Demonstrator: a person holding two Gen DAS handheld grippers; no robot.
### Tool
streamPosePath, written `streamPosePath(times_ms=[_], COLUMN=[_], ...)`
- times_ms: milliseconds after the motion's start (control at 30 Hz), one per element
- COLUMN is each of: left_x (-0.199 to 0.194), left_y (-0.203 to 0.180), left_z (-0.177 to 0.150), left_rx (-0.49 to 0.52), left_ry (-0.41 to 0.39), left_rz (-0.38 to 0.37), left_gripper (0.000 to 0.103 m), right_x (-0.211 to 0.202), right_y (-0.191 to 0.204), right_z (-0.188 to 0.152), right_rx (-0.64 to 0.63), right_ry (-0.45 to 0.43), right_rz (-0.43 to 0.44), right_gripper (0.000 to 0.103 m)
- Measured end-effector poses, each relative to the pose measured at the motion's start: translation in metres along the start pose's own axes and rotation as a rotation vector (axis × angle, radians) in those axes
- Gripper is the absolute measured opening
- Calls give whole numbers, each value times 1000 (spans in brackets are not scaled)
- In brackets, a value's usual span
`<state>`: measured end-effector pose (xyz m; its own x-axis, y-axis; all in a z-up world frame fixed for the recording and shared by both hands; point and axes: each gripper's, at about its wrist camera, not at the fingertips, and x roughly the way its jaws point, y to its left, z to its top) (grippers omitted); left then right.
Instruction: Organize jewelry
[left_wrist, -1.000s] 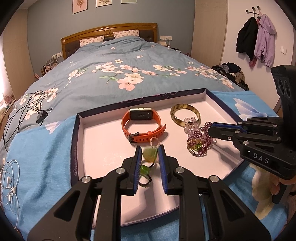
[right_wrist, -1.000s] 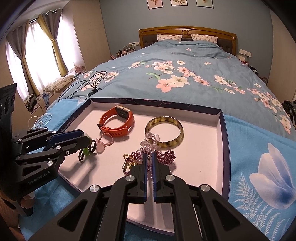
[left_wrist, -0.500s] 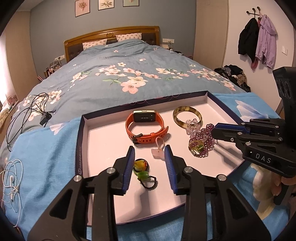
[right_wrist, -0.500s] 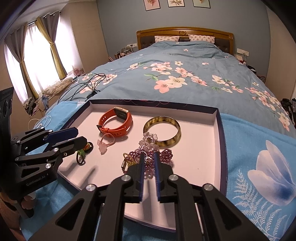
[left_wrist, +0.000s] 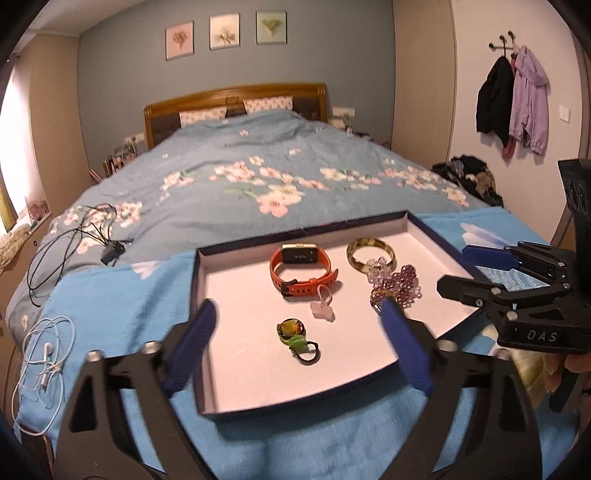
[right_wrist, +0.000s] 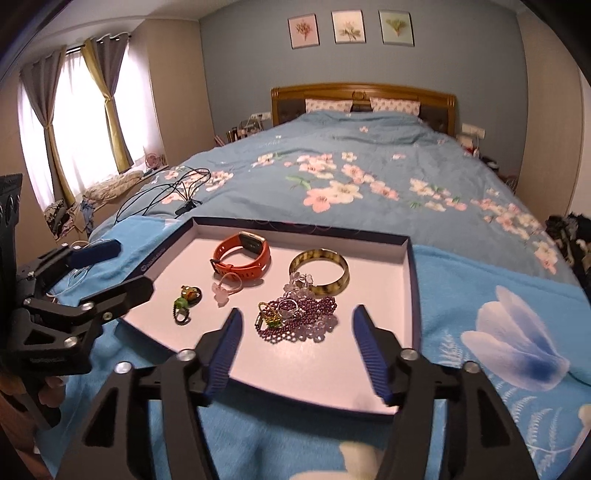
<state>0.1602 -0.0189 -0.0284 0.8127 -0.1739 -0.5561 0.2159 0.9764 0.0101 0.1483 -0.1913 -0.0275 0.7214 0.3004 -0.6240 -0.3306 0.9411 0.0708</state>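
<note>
Bedroom, blue floral bed (left_wrist: 258, 162), and at its foot a shallow tray (left_wrist: 236, 408) sits on a light-blue blanket (left_wrist: 110, 306). Your left gripper (left_wrist: 295, 343) hangs wide over the near edge of the tray; its jaws have just been opening and nothing sits between the pads. Your right gripper (right_wrist: 295, 347) is also spread, its jaws just opened too, empty, with the purple beads (right_wrist: 306, 317) lying on the tray floor ahead of it. Reading the tray as a clock in the left view: the orange watch (left_wrist: 301, 269) lies near 12, the bangle (left_wrist: 371, 253) at about 1, the beads (left_wrist: 397, 286) with a clear bead cluster at 2 to 3, a pink charm (left_wrist: 323, 308) near the centre, and a green pendant (left_wrist: 295, 336) on its black cord toward 6. Every piece visible is inside the tray, so the gathering looks done. What seems left is tidying: the beads, a gold clasp and the clear cluster are heaped together touching the bangle, and I judge they want separating. Cables (left_wrist: 74, 236) and earphones (left_wrist: 44, 354) lie outside the tray at 9; they are not jewelry.
</note>
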Motion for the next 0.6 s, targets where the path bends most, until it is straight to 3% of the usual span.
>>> streamPosePath(times_ms=[167,233,500,600], left_x=[-34,-48,-95,-108], left_y=[2,2,-5,-7], left_z=[-11,-17,-34,-38], left_rx=[-11,-10,-33,-55], left_ry=[-70,-109,-230,-265], left_rz=[24,48,107,97], left_gripper=[98,98,98,98], right_x=[-33,-46,-78,-85], right_y=[8,10,22,24], right_z=[-11,-17,-43,-50], right_rx=[-8,-14,-22,-13], right_ry=[-111,-160,-261,-276], right_rz=[-37,-62,-123,-121], right_gripper=[92,96,96,96])
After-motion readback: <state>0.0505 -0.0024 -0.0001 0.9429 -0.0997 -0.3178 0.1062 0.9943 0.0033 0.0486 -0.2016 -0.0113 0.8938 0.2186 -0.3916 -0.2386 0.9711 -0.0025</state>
